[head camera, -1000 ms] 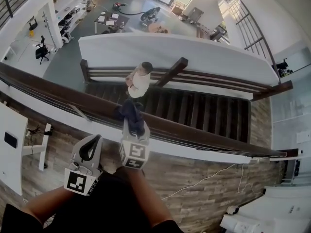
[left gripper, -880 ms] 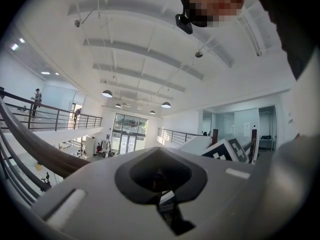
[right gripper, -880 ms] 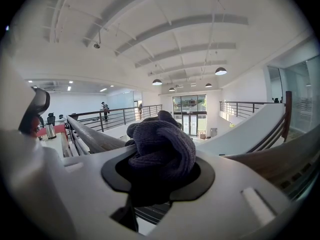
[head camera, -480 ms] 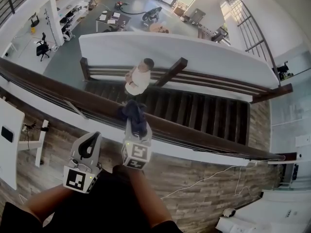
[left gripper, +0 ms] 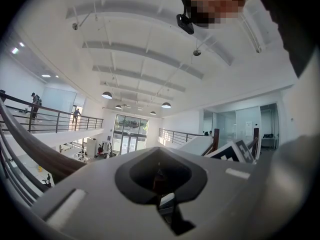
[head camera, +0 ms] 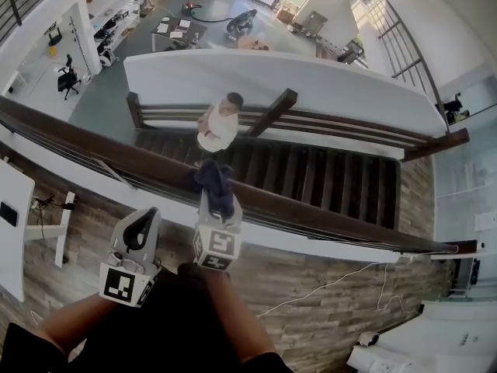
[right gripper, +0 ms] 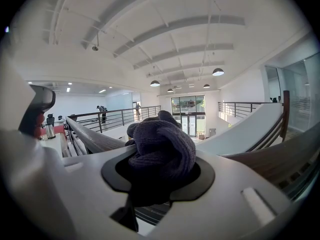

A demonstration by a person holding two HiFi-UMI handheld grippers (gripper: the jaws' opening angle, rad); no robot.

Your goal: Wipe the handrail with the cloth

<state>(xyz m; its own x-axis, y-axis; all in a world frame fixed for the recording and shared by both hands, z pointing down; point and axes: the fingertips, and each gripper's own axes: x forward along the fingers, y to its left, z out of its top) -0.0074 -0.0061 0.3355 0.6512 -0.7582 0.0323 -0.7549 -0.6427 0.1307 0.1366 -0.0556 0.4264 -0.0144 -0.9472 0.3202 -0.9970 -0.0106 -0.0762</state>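
Two grippers are in view. The right gripper (head camera: 215, 202) has its jaws clamped on the single dark blue knitted cloth (head camera: 211, 179), which sits bunched on the long dark brown wooden handrail (head camera: 326, 214) running left to right. The left gripper (head camera: 142, 238) hangs on the rail's near side, apart from it, its jaws seemingly closed together on nothing. One person in a white top (head camera: 219, 128) stands on the far stairs.
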